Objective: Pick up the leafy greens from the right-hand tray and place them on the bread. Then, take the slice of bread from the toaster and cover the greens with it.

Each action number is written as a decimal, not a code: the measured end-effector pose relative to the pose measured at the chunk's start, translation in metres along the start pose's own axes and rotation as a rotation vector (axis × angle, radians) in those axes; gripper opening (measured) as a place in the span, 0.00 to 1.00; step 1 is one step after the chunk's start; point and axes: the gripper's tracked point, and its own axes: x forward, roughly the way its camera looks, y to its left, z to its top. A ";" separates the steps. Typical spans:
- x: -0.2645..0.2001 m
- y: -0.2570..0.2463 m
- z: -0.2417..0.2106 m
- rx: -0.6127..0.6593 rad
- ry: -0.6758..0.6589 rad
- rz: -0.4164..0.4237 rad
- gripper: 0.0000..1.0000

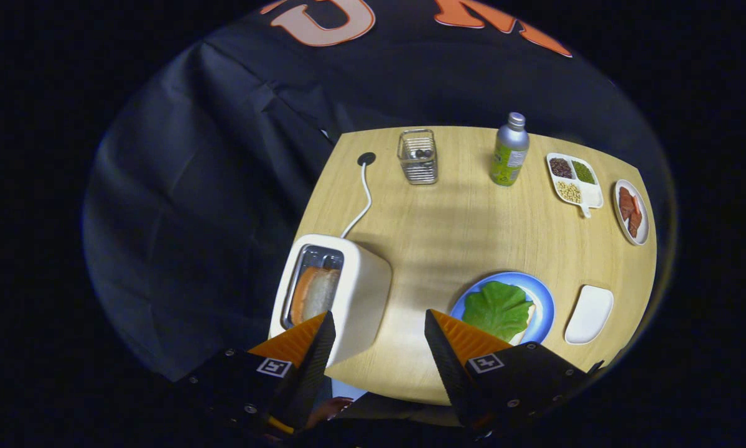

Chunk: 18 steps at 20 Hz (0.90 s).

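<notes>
Gripper (379, 330) fingers spread wide, empty, above the table's (435, 218) near edge. Bread slice (315, 292) stands in the toaster (348, 292) slot at the near-left edge (light, crumbly; probably best pinched gently by its top crust).

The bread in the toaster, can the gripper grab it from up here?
Probably yes. The bread slice stands in the toaster's open top slot with nothing over it, and the gripper hangs open just above, one finger already by the slot.

A staged recording booth: black cloth wall (223, 155) behind a pale wooden table (447, 230) with a white toaster (354, 292) at lower left.
</notes>
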 end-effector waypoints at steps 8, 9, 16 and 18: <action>0.028 0.057 -0.005 -0.044 0.082 0.011 0.87; 0.032 0.059 -0.005 -0.049 0.092 0.002 0.87; 0.070 0.069 -0.010 -0.050 0.149 -0.079 0.67; 0.079 0.070 -0.013 -0.045 0.163 -0.094 0.58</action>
